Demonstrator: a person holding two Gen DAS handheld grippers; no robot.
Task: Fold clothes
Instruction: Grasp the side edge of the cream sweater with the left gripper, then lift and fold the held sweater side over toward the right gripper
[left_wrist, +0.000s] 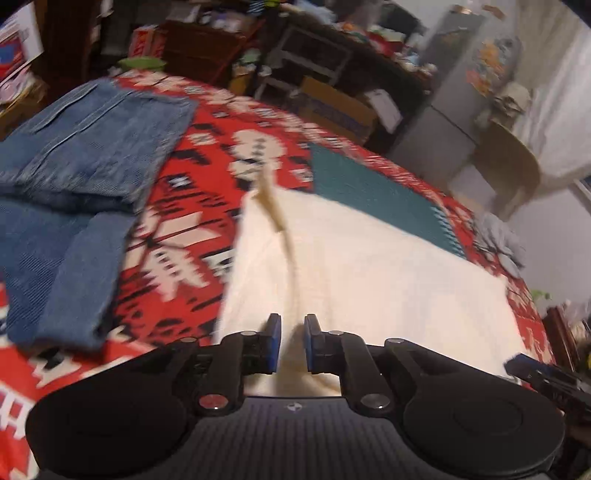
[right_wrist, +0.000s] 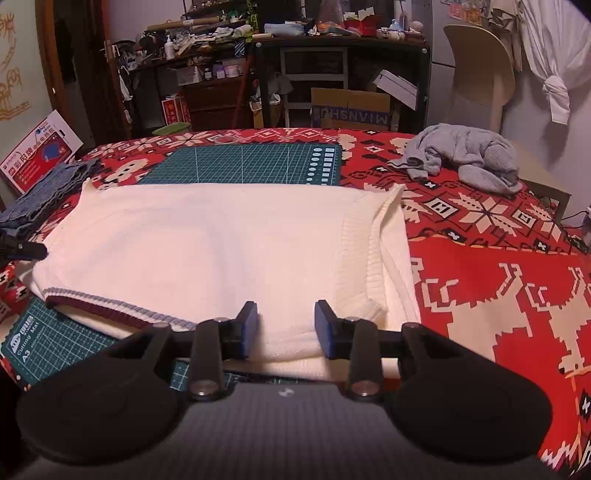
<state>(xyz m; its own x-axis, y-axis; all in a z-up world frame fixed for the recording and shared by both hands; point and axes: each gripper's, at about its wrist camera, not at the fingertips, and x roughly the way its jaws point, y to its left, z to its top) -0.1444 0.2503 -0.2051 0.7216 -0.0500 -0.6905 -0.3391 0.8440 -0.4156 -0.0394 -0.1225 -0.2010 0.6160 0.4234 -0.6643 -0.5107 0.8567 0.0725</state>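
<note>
The cream knit sweater (right_wrist: 221, 240) lies part-folded on the green cutting mat (right_wrist: 240, 162). The right gripper (right_wrist: 286, 328), jaws apart, straddles its near hem; the left gripper (left_wrist: 291, 343) is nearly closed, pinching nothing visible. Next move, likely: clamp the hem and fold it away.

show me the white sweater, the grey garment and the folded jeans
white sweater (right_wrist: 207, 236): right wrist view, middle of its flat body
grey garment (right_wrist: 465, 155): right wrist view, centre of the crumpled heap
folded jeans (left_wrist: 92, 147): left wrist view, top panel
</note>
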